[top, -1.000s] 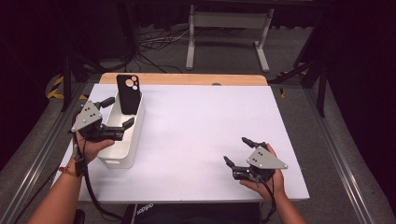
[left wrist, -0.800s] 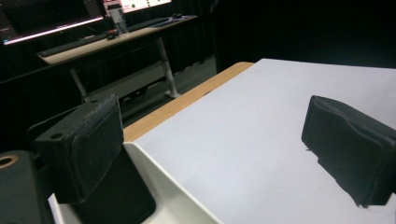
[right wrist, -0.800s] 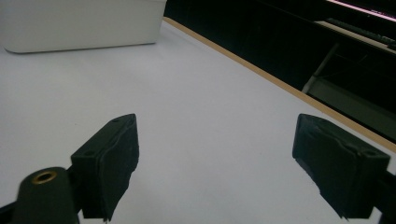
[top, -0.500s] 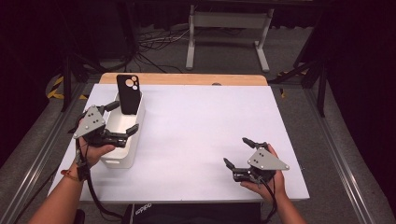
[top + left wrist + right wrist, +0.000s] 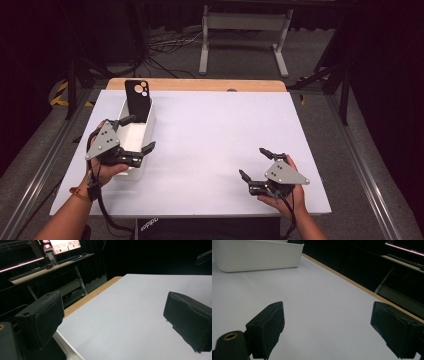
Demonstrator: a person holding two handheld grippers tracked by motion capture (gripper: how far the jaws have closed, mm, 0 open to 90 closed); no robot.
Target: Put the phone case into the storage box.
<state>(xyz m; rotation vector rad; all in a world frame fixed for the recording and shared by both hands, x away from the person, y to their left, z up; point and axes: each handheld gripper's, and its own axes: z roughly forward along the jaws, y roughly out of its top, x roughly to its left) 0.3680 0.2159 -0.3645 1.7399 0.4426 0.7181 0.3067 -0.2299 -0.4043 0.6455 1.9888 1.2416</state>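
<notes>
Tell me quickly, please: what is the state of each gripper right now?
Left gripper: open, holding nothing, over the white rectangular plastic bin.
Right gripper: open, holding nothing, above the white table.

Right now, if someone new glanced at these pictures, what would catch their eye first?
Most striking is the black phone case standing upright at the far end of the white bin, at the left of the white table. The left gripper hangs over the bin's near end with its jaws wide and nothing between them. The right gripper sits low at the table's near right, also open and empty.
</notes>
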